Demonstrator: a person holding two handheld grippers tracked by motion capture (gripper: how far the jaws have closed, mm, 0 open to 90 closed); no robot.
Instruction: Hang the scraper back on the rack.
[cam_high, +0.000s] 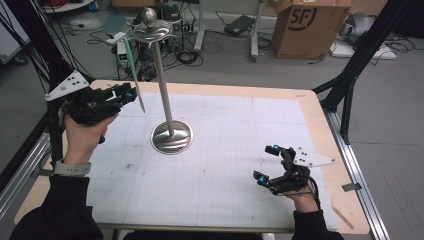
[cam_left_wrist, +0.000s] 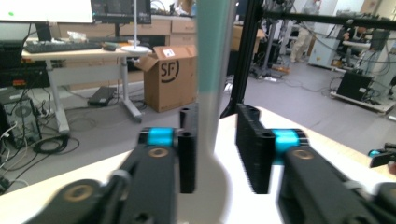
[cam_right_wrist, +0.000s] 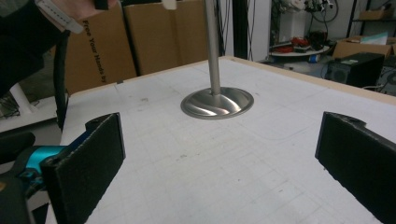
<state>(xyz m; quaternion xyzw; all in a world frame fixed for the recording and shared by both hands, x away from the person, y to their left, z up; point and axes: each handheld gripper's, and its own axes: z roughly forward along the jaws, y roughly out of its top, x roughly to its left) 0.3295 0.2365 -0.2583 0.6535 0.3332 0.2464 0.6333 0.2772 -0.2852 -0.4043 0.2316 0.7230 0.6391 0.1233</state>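
Note:
A tall steel stand (cam_high: 162, 85) rises from a round base (cam_high: 172, 136) left of the mat's middle; its pole (cam_right_wrist: 212, 46) and base (cam_right_wrist: 217, 103) also face the right gripper view. A long teal-and-white utensil (cam_high: 134, 72) slants down from the stand's top rim. Its white lower part (cam_left_wrist: 210, 140) runs between the jaws of my left gripper (cam_high: 131, 95), lying against one pad with a gap to the other, so that gripper (cam_left_wrist: 217, 116) is open. My right gripper (cam_high: 265, 163) rests low on the mat at the right, open and empty (cam_right_wrist: 219, 140).
The white gridded mat (cam_high: 235, 130) covers a wooden table (cam_high: 320, 125). Black frame posts (cam_high: 360, 55) stand at both back corners. A cardboard box (cam_high: 310, 25), desks and cables lie on the floor beyond the far edge.

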